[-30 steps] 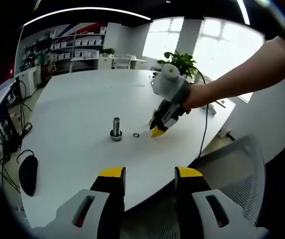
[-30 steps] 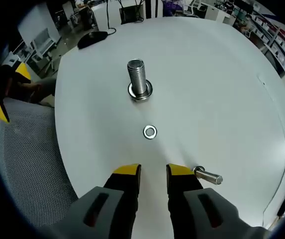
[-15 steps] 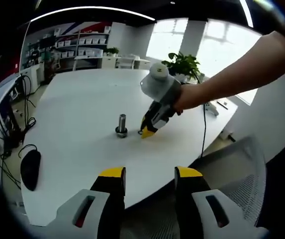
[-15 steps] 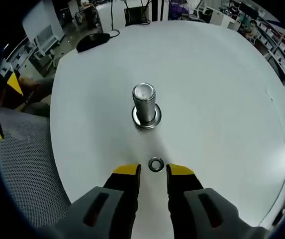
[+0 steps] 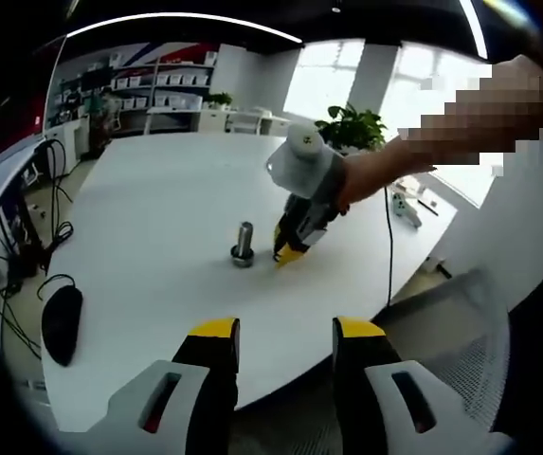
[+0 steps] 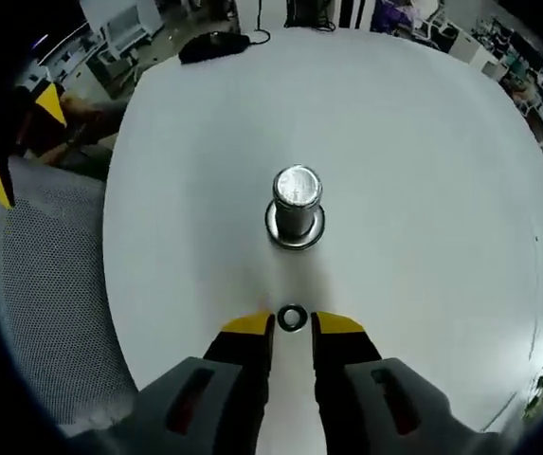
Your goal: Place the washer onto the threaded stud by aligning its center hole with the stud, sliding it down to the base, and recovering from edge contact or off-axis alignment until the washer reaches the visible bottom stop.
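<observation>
A threaded steel stud (image 6: 296, 207) stands upright on its flanged base on the white round table (image 6: 423, 190). The small steel washer (image 6: 292, 318) lies flat on the table just in front of it, between the yellow tips of my right gripper (image 6: 293, 324). Those jaws stand narrowly apart on either side of the washer, with slim gaps showing. In the left gripper view the stud (image 5: 244, 244) is mid-table and the right gripper (image 5: 290, 254) points down at the table right beside it, hiding the washer. My left gripper (image 5: 287, 332) hangs open over the table's near edge, holding nothing.
A black mouse (image 5: 61, 322) and its cable lie at the table's left edge. A mesh office chair (image 5: 442, 341) stands by the near edge. A potted plant (image 5: 352, 123) and shelves are at the back. The left gripper's yellow tips (image 6: 20, 142) show beyond the chair (image 6: 44, 284).
My right gripper has moved forward so the washer now sits between its tips, and its jaws have narrowed. The left gripper stays open; its view shifted slightly.
</observation>
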Available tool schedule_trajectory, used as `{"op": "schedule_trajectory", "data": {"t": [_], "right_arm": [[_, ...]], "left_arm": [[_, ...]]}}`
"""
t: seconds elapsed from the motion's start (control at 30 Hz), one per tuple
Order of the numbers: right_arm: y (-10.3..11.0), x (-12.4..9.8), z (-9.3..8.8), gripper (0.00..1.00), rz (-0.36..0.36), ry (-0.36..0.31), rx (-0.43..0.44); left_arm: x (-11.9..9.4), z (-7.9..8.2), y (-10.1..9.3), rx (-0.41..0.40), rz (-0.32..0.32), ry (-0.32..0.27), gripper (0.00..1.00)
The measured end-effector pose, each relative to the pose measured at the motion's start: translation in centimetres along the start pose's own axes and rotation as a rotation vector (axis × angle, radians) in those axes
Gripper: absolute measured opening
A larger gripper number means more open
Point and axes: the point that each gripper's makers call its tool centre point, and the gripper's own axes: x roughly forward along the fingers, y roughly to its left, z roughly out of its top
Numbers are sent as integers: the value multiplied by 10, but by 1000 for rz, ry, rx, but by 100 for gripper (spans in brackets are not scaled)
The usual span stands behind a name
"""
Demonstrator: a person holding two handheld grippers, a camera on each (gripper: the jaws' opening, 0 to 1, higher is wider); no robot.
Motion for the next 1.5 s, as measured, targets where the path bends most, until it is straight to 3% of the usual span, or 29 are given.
{"op": "schedule_trajectory", "data": {"t": [0.1,0.17,0.47,0.8,1.0,1.07,1.27,1.5], "right_arm": [[1,1,-1,18,17,44,-143],[2,1,-2,17,22,64,-183],[3,1,-1,16,6,101,-163],[5,0,0,15,-40,93,-99],[2,-1,-3,14,-46,48,-35],[1,-1,-4,14,-59,2,28],[1,-3,-8,14,-80,-82,85],[-4,-8,-26,13,-92,-80,185]], "left_arm": [[1,0,3,0,1,-2,37],[2,-1,4,-5,1,-1,37],[6,1,0,-1,-12,4,37],[7,0,-1,4,-12,10,37],[6,2,-2,7,-8,8,37],[4,3,-2,6,-4,4,37],[2,3,-3,4,1,4,37],[0,3,-2,6,10,2,37]]}}
